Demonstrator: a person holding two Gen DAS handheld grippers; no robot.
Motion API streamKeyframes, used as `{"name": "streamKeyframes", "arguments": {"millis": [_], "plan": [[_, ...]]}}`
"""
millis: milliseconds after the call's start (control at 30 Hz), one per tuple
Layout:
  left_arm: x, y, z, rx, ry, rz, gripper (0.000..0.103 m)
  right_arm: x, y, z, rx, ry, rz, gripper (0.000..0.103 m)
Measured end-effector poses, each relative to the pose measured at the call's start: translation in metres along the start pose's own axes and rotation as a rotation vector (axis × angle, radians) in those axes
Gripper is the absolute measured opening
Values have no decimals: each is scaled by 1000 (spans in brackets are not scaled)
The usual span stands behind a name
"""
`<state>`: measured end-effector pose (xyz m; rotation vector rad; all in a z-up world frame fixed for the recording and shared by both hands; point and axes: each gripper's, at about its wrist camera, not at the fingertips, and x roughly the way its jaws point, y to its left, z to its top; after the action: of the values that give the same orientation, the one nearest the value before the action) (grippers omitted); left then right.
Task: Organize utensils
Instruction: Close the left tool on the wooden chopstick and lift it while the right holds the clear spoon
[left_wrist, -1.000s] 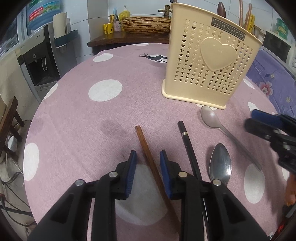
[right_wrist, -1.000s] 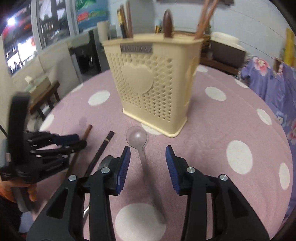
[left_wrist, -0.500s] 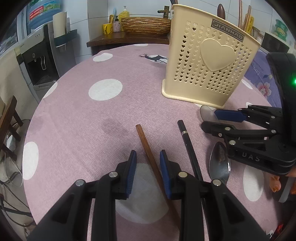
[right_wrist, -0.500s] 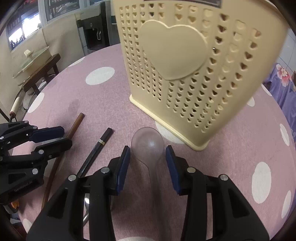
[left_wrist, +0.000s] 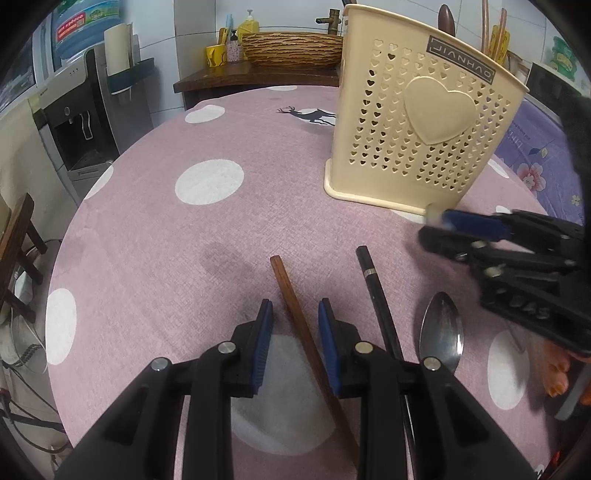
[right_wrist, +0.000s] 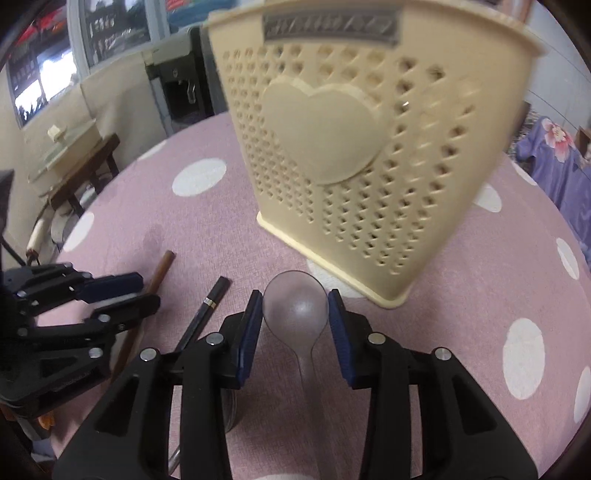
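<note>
A cream utensil holder (left_wrist: 417, 133) with heart holes stands on the pink dotted table; it also shows in the right wrist view (right_wrist: 365, 155). My left gripper (left_wrist: 295, 317) is open, its jaws on either side of a brown chopstick (left_wrist: 299, 325). A black chopstick (left_wrist: 376, 295) and a metal spoon (left_wrist: 441, 336) lie to its right. My right gripper (right_wrist: 295, 310) is open, its jaws on either side of the bowl of a grey spoon (right_wrist: 295, 306) lying on the cloth before the holder. The brown chopstick (right_wrist: 160, 273) and black chopstick (right_wrist: 207, 306) show at left.
Several utensils stand in the holder. A dark wooden shelf (left_wrist: 255, 75) with a wicker basket (left_wrist: 291, 48) is behind the table. A water dispenser (left_wrist: 85, 114) stands at left. A wooden stool (right_wrist: 79, 166) is beyond the table edge. A purple floral cloth (right_wrist: 554, 162) is at right.
My right gripper has moved forward and down, so the grey spoon's bowl now lies between its jaws. The left gripper has stayed over the brown chopstick.
</note>
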<state>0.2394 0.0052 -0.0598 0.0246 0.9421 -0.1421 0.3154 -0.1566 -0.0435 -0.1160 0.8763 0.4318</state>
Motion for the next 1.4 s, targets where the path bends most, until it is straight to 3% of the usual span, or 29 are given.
{"name": "streamKeyframes", "arguments": {"millis": [133,467,1133,1400], "plan": [[3,-1,3,-2,-3,18,12,-40,-4,0,52,-102,-12,37],[6,-16,6,9,-6,54,11,-127,-8,-18,152,-284,-99,37],[9,-32,11,24,-10,112,9,-149,-8,-39,201,-327,-139,37],[8,-33,10,0,-19,101,9,-153,-10,-41,216,-340,-141,37]]}}
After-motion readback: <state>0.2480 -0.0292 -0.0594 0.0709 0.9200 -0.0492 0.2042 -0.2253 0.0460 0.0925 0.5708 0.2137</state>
